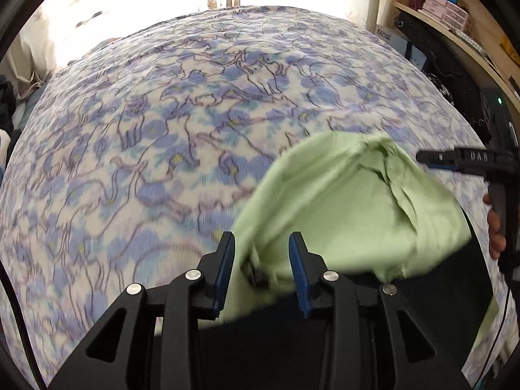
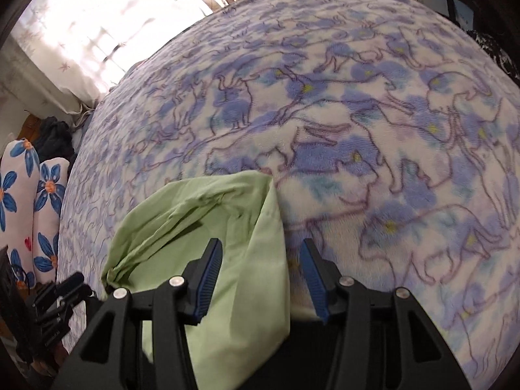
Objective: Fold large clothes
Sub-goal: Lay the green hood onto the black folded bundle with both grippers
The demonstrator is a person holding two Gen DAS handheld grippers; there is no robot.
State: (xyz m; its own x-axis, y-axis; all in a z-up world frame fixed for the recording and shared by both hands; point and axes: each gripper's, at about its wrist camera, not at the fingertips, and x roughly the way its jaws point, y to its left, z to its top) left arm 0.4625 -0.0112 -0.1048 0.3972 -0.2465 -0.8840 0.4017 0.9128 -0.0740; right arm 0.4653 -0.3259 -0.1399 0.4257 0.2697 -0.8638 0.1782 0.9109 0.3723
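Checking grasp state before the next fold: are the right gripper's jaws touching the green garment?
Cannot tell. In the right wrist view the right gripper stands open over the green garment; cloth runs between the jaws, but no clear contact or gap shows.

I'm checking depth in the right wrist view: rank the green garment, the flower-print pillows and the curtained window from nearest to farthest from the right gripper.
1. Green garment: lies between the open fingers of the right gripper, on the blue floral blanket.
2. Flower-print pillows: far left, beside the bed.
3. Curtained window: upper left, beyond the bed's far edge.
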